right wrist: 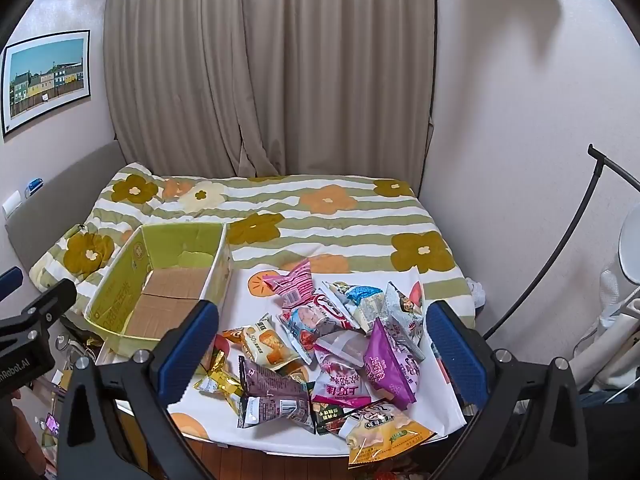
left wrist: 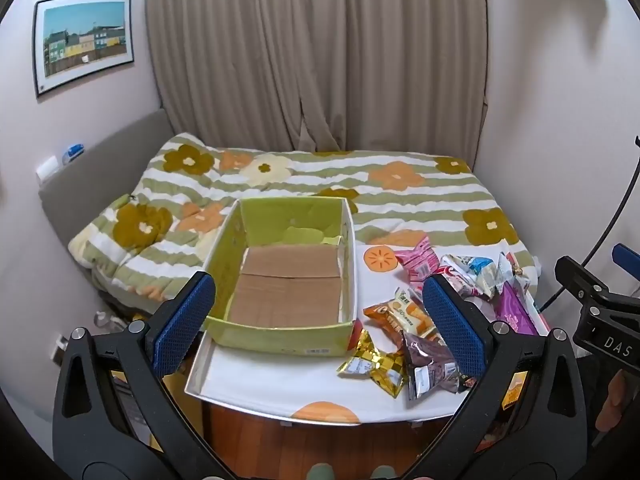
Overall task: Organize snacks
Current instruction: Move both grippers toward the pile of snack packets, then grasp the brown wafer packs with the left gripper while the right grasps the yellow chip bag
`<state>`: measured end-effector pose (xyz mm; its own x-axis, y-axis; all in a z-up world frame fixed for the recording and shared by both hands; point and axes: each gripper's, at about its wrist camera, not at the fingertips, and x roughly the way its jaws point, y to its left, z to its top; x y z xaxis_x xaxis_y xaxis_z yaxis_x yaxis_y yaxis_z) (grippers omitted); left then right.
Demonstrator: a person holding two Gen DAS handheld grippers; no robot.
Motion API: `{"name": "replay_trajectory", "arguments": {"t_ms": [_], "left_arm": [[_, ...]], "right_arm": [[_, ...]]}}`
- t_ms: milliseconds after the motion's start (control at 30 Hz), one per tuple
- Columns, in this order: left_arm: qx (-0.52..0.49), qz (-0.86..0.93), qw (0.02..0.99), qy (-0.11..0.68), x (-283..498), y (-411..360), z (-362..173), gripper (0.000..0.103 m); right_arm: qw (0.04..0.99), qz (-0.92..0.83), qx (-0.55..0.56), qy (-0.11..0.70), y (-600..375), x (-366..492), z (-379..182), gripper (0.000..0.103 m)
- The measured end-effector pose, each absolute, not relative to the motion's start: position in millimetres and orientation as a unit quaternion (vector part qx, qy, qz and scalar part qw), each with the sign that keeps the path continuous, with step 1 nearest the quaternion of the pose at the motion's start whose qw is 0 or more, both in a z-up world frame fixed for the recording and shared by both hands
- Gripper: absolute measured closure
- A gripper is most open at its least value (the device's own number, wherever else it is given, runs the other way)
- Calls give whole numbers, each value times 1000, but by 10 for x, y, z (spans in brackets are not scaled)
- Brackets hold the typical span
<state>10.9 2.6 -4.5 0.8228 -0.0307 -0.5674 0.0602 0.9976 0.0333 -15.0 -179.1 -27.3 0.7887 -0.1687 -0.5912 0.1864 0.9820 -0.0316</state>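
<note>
The job had not really begun. The green box (left wrist: 280,280) sat on the left part of the bench (left wrist: 280,384), and nothing was in it yet. All the snacks (right wrist: 340,344) lay in a loose heap on the right part of the bench, just beside the box.

The left claw (left wrist: 316,326) was wide open and held nothing. It hung above the near edge of the bench, with the box between its fingers in its own view. The right claw (right wrist: 320,346) was wide open too, and empty. It hung over the heap, not touching any bag.

I think the step in hand was choosing the first snack to pick up. A brown bag (right wrist: 276,396) and a gold one (right wrist: 218,384) lay at the near left of the heap, close to the box, so they looked easy to take first. The next move would need a claw to go down, close on just one bag, and carry it to the box. The bags were thin and shiny, so one might slip or drag a neighbour along.
</note>
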Motion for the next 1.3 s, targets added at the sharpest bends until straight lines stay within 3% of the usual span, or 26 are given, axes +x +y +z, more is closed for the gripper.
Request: {"name": "replay_trajectory", "arguments": {"t_ms": [800, 1300], "left_arm": [[22, -40, 950, 310, 139, -64, -100, 0], [2, -81, 894, 441, 517, -674, -1120, 0]], "right_arm": [[942, -108, 26, 316, -1973, -162, -331, 0], [904, -92, 51, 414, -2820, -93, -1197, 0]]}}
